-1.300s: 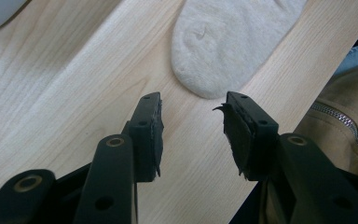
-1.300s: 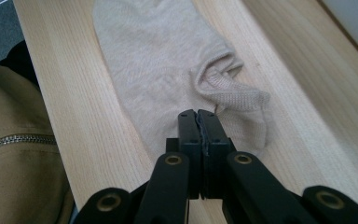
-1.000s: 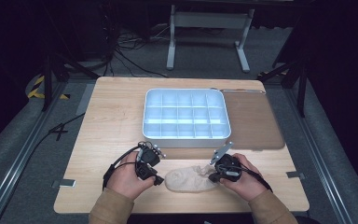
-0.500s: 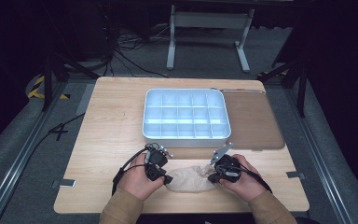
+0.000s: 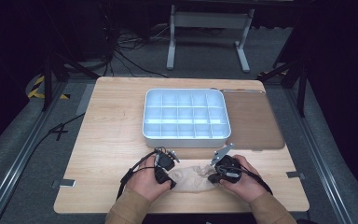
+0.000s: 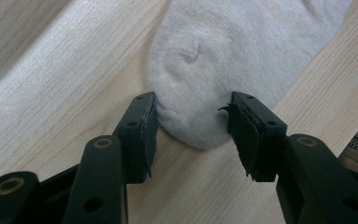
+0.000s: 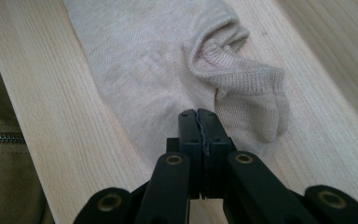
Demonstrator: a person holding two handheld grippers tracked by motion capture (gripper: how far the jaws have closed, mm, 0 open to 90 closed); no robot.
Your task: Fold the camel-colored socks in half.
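Note:
A beige ankle sock lies flat near the table's front edge, between my two grippers. My left gripper is open, and in the left gripper view its jaws stand on either side of the sock's rounded toe end. My right gripper is shut. In the right gripper view its closed tips rest on the sock just short of the ribbed cuff opening. No fabric shows between those jaws.
A white compartment tray stands at the table's middle, just beyond the grippers. A brown mat lies to its right. Bare wood stretches to the left. Tan sleeves come in from the bottom edge.
My left gripper has moved right along the table to the sock's toe end, where its open jaws now straddle the fabric. The right gripper and sock have stayed put.

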